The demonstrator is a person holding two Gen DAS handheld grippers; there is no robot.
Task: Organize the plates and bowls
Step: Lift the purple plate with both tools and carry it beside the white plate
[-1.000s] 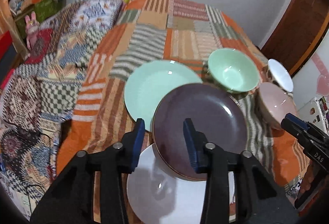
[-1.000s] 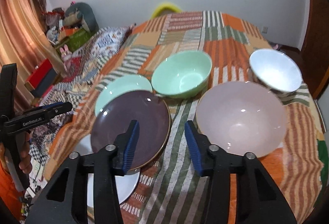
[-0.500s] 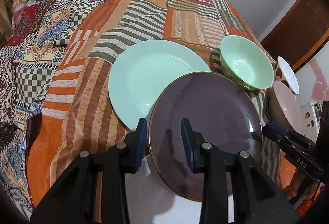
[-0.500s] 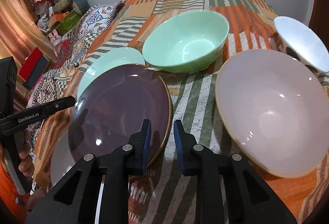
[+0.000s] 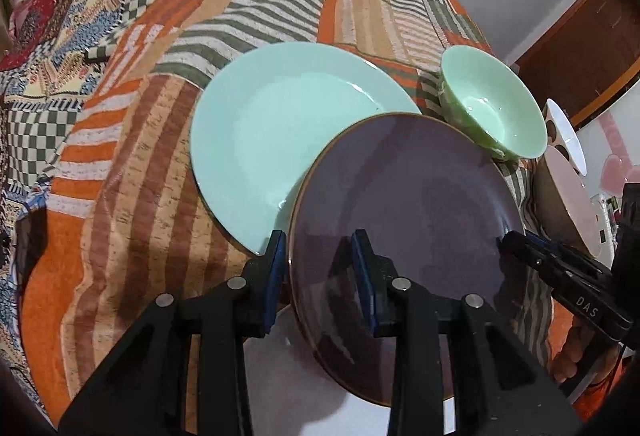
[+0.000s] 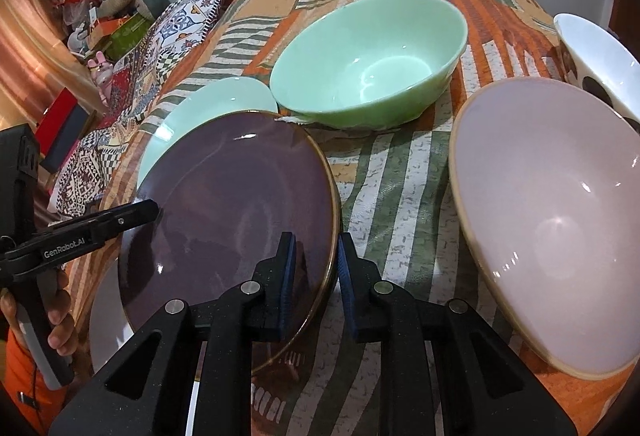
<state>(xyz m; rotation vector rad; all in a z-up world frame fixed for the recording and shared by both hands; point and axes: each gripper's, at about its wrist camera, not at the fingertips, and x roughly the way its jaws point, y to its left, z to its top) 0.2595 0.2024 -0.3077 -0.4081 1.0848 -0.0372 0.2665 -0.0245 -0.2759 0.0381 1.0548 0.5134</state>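
Taking the purple plate (image 6: pixel 232 212) as the landmark and reading from left to right, little of the sorting looked done. At its left edge the left gripper (image 5: pixel 320 276) straddled the rim, one pad outside and one over the plate's face; whether the pads had actually pinched the rim could not be told. Beyond that edge the mint-green plate (image 5: pixel 272 124) lay flat on the patchwork bedspread (image 5: pixel 132 172), partly tucked beneath the purple plate, and a white plate (image 5: pixel 280 376) lay under its near side. The three plates therefore overlapped loosely rather than forming a squared stack. At the purple plate's right edge the right gripper (image 6: pixel 316 272) also straddled the rim with a narrow gap showing, so a firm hold could not be confirmed either. Further right, the mint-green bowl (image 6: pixel 372 60), the pink bowl (image 6: pixel 552 212) and the white spotted bowl (image 6: pixel 596 52) each sat apart, none nested. In my judgement, aligning the plates and nesting the bowls both remained to be done.
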